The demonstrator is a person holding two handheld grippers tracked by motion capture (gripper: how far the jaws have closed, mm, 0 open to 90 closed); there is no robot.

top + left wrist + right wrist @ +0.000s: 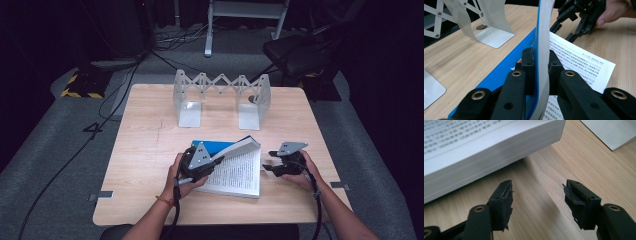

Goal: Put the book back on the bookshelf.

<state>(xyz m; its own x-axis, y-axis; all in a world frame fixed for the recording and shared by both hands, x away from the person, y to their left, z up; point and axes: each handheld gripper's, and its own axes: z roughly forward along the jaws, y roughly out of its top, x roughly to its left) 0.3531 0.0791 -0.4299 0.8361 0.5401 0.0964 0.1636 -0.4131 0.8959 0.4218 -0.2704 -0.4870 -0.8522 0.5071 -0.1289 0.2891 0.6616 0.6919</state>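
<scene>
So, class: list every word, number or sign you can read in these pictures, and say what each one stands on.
"4": dark mark on the grey floor left of the table.
Open book: printed lines on its pages, too small and blurred to read.
Blue cover: small red and white mark, unreadable.

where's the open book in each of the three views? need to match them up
High view: the open book lies at centre, near the table's front edge, with the left tool clamped on its lifted blue cover and front pages.
Left gripper view: those pages stand upright at centre, printed page to the right.
Right gripper view: the page block sits at upper left, ahead of the open jaws.
Shared landmark: the metal bookend rack.
</scene>
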